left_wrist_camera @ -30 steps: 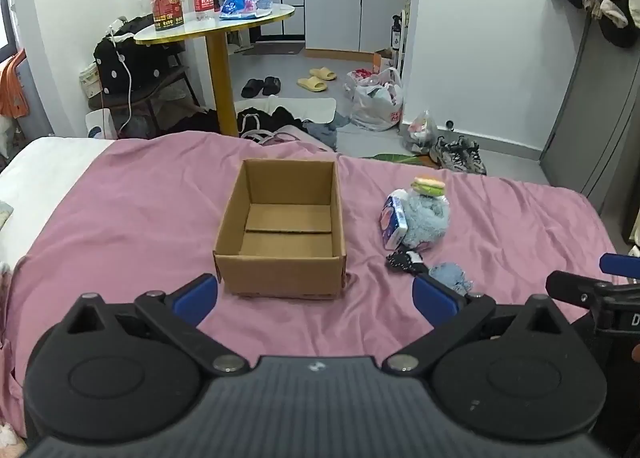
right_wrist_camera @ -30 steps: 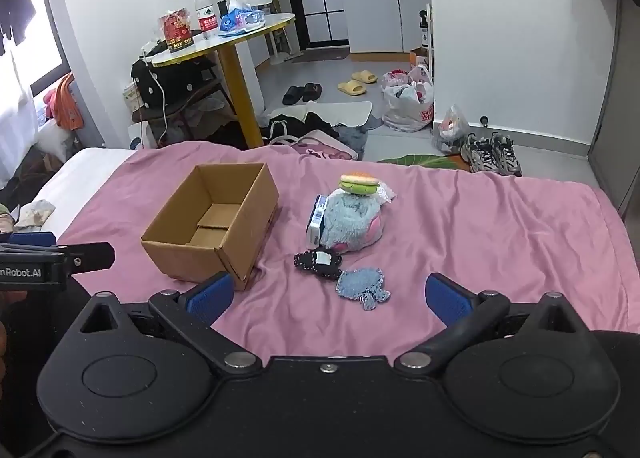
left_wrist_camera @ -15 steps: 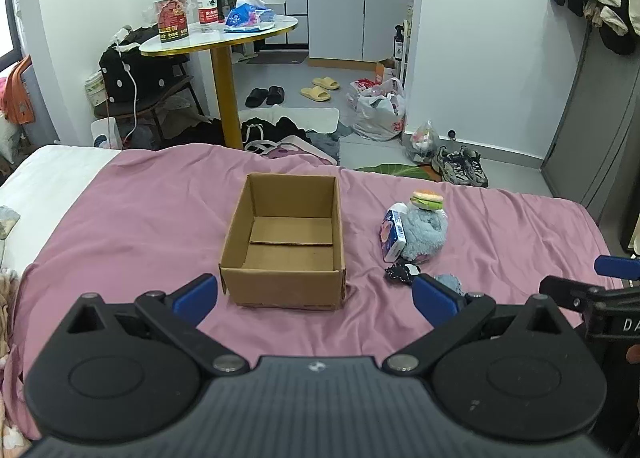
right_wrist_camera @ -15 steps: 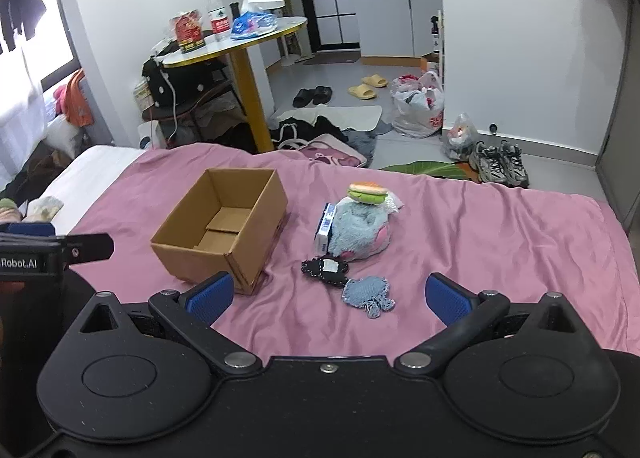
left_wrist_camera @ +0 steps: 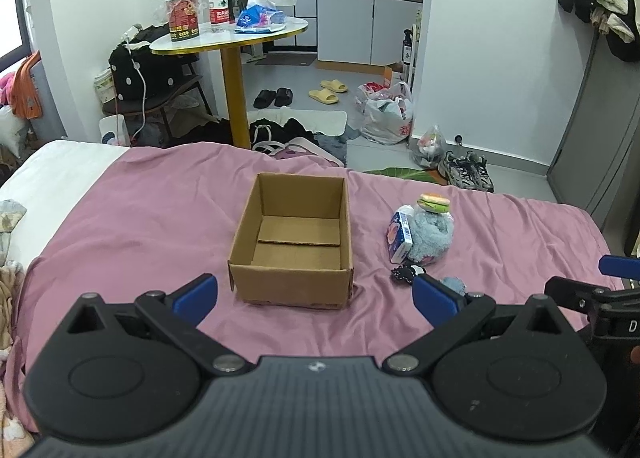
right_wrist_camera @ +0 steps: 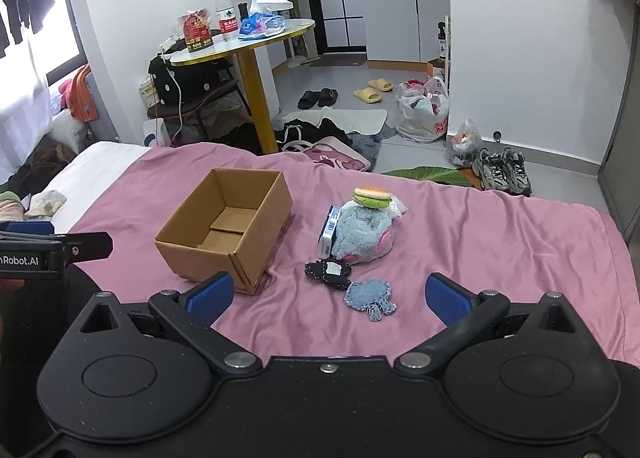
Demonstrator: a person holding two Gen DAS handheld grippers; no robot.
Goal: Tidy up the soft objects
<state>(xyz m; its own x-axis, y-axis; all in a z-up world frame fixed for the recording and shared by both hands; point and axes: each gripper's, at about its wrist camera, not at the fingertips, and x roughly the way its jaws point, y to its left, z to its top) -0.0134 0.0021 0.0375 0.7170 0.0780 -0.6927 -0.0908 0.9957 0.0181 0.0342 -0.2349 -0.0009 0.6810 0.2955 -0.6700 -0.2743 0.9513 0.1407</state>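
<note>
The right gripper (right_wrist_camera: 326, 296) is held spread and empty above the flat blue denim patch (right_wrist_camera: 370, 297) on the pink bedsheet (right_wrist_camera: 480, 242); it is probably limp, best pinched at an edge.

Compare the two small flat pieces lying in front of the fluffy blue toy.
The black patch is dark with a white mark on top; the blue denim patch is pale blue with a frayed edge and a small tail. The black patch lies nearer the fluffy blue toy; the blue denim patch lies nearer the right gripper. Both lie flat on the pink sheet, outside the cardboard box.
</note>
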